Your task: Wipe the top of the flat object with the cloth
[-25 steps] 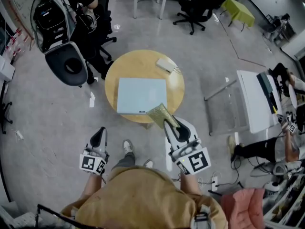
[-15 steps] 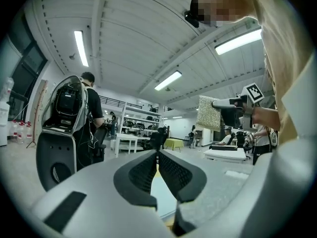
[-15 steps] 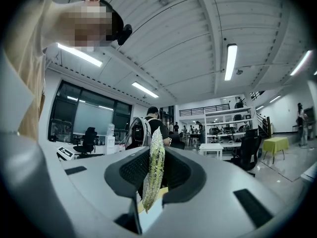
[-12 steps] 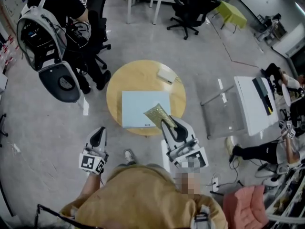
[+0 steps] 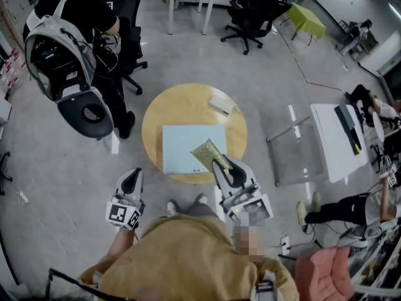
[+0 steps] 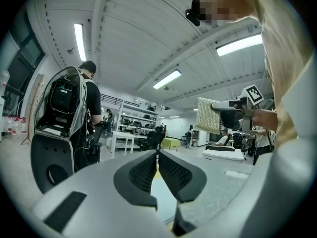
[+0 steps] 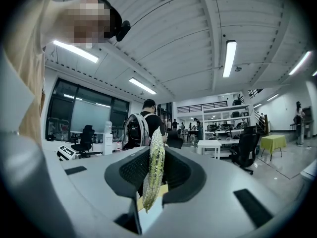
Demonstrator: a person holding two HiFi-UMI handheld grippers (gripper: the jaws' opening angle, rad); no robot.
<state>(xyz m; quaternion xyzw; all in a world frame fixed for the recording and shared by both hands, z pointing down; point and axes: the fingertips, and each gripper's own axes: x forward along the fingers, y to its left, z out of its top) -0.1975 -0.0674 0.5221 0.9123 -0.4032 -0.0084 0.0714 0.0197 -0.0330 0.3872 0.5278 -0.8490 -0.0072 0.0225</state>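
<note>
The flat object (image 5: 187,147) is a pale blue board lying on a round wooden table (image 5: 188,108). My right gripper (image 5: 220,163) is shut on a yellowish knitted cloth (image 5: 207,152), which hangs over the board's near right corner. In the right gripper view the cloth (image 7: 154,168) stands edge-on, pinched between the jaws. My left gripper (image 5: 130,180) is shut on nothing, off the table's near left edge. In the left gripper view its jaws are closed (image 6: 157,156), a strip of the board (image 6: 162,195) shows beneath them, and the cloth (image 6: 207,115) hangs to the right.
A small white object (image 5: 220,103) lies at the table's far right. A person with a backpack (image 5: 59,42) and a grey chair (image 5: 93,113) stand to the left. A white table (image 5: 336,140) and metal frame (image 5: 289,144) are to the right, with office chairs (image 5: 249,8) behind.
The table has drawn closer to me, and my right gripper has carried the cloth from the table's front edge to over the board's near right corner. The left gripper stays shut beside me.
</note>
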